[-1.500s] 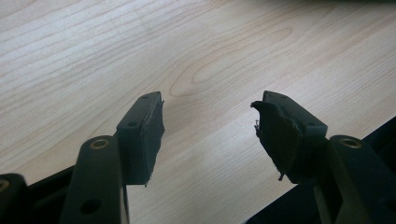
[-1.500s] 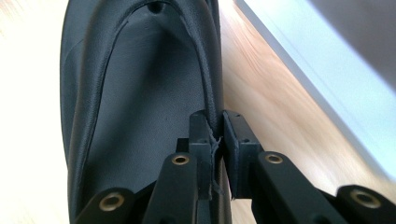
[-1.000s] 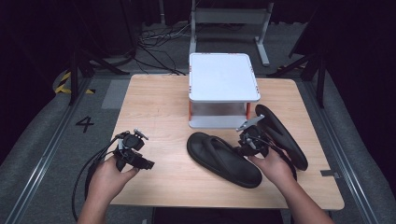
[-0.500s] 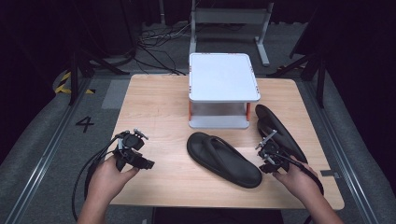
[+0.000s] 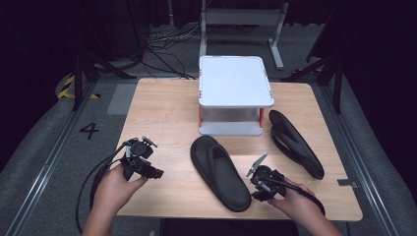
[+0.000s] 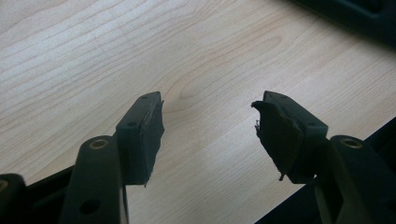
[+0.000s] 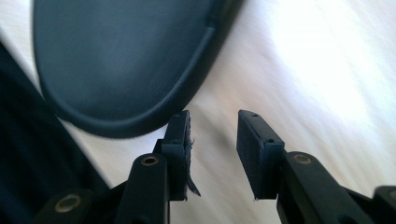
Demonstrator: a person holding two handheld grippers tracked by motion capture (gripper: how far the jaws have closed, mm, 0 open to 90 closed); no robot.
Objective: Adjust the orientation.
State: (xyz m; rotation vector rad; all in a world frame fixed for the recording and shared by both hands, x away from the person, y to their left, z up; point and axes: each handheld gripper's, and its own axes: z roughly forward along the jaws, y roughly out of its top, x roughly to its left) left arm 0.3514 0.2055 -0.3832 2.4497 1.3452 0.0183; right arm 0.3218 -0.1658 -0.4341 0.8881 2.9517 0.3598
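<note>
One pale wooden table, seen from above, with dark floor and cables around it. At its far middle, a white two-tier stand with orange posts, flat top bare.

Two black slippers on the wood. Near slipper lying just in front of the stand, toe toward it, heel slanting toward the table's near edge. Far slipper to the right of the stand, also slanted, well apart from the first.

Held in the person's left hand at the near left part of the table, the left gripper, with its cable looping off the table edge. Jaws spread wide and released, nothing between them, bare wood grain beneath in the left gripper view, well apart from both slippers.

Held in the right hand at the near right, the right gripper, just beside the heel end of the near slipper. Jaws parted, just opened a little further, and empty in the right gripper view. Rounded rim of the near slipper close to the tip of one jaw, outside the gap. Touching or not, impossible to tell through the blur.
</note>
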